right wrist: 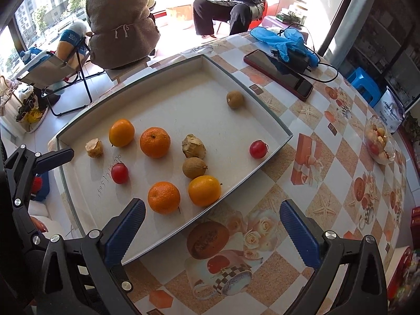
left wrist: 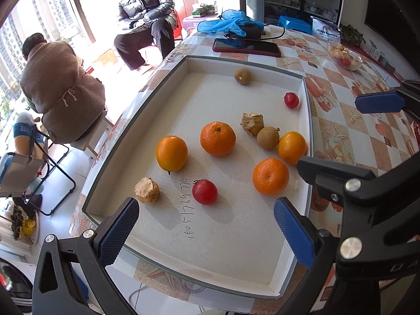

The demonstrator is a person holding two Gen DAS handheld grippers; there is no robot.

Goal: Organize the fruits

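Note:
A white foam tray (left wrist: pixel 246 61) lies on the patterned table and holds loose fruit. In it are several oranges (left wrist: pixel 218 138), two red cherry tomatoes (left wrist: pixel 204 192), two brown longans (left wrist: pixel 267 137) and two papery husked fruits (left wrist: pixel 147 190). My left gripper (left wrist: pixel 207 232) hovers open over the tray's near end, with nothing between its blue pads (left wrist: pixel 120 231). My right gripper (right wrist: pixel 212 233) hangs open above the tray's near edge and the tablecloth, just short of two oranges (right wrist: pixel 164 197), and is empty too. The tray (right wrist: pixel 183 105) fills the middle of the right wrist view.
A red phone (left wrist: pixel 246 47), a black charger and blue gloves (left wrist: pixel 225 23) lie beyond the tray. A glass bowl of fruit (right wrist: pixel 379 141) stands at the far right. Two people sit past the table edge beside a folding chair (right wrist: pixel 65 78).

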